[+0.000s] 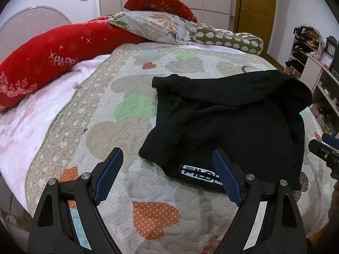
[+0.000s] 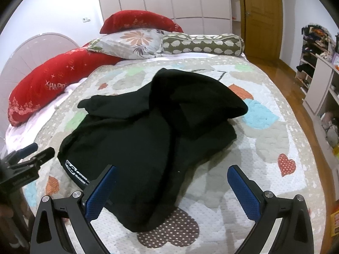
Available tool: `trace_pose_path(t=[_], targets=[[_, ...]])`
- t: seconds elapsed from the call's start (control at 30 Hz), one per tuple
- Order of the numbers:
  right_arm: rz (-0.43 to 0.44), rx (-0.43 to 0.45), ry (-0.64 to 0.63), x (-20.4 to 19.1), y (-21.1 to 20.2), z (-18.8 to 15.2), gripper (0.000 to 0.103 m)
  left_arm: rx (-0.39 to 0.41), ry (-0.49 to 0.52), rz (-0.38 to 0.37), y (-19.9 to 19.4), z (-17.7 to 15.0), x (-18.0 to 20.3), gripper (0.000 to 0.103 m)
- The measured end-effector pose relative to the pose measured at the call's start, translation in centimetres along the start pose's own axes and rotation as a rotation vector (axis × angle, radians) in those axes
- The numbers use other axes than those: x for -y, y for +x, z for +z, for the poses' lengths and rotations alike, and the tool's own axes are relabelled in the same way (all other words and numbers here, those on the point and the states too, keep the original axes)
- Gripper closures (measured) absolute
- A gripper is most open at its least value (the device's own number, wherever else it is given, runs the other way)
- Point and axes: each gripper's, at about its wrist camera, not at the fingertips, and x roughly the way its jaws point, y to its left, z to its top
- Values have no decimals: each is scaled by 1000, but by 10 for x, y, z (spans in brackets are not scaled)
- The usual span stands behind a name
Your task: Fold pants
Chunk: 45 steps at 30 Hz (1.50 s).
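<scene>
Item 1, far left: red pillow w/ "HAPP" lettering was seen along the bed's left side, by the pale headboard. A pink-white blanket was spread below it.

Item 2: left gripper was held low over the quilt, jaws spread wide, nothing between the blue pads. Its right finger was placed just in front of the waistband label; contact w/ the cloth could not be told. In the right wrist view the same gripper was seen at the left edge, near the waistband.

Item 3, centre: black pants were found crumpled on the quilt, approx. mid-bed, unfolded. Waistband label w/ white letters was turned toward the cameras. In the right wrist view the pants were bunched, upper part heaped in loose folds, a lower lobe laid over a brown dotted heart.

Item 4, centre back: floral pillow, second red pillow behind it, green patterned bolster to its right.

Item 5: right gripper was held above the pants' near edge, jaws likewise wide apart, nothing held.

Item 6, right: wooden door, wood floor, shelves w/ misc. clutter were noted.
</scene>
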Motion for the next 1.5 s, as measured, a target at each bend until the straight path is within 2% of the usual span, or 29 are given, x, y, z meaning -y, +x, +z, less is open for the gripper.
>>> trace_pose_path(t=[0.83, 1.0, 1.13, 1.33, 1.5], targets=[[23, -19, 36, 3, 8, -3, 0, -17, -9, -8, 6, -2, 2, 16], [19, -35, 50, 10, 12, -7, 0, -41, -60, -40, 12, -6, -12, 16], [13, -49, 85, 21, 18, -10, 0, -53, -117, -19, 18, -12, -28, 16], [7, -70, 110, 32, 26, -15, 0, -84, -177, -85, 38, -12, -31, 16], [-27, -73, 134, 52, 29, -18, 0, -160, -213, -152, 69, -5, -20, 16]])
